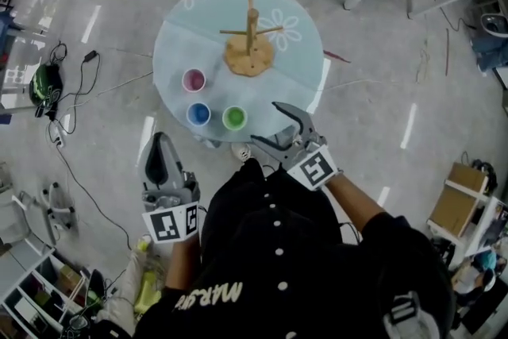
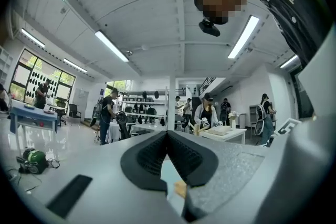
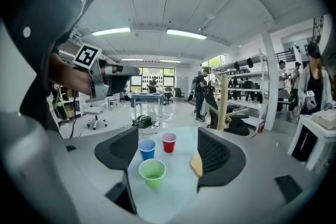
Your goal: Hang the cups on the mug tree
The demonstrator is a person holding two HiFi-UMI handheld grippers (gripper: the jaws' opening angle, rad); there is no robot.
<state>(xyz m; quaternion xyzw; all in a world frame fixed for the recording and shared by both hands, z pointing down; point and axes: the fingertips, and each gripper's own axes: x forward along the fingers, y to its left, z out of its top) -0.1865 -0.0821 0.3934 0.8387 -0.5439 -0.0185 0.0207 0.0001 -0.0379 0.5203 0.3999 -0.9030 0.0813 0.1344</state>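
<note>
Cups [image 1: 234, 118] on tbl [image 1: 178, 36], near tree [image 1: 252, 28].

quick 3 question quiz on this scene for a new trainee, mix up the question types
1. How many cups stand on the table?
2. True or false: a cup already hangs on the mug tree.
3. Which cup is nearest the right gripper? A pink cup, B blue cup, C green cup.
Key: 1. three. 2. false, its pegs are bare. 3. C.
</note>
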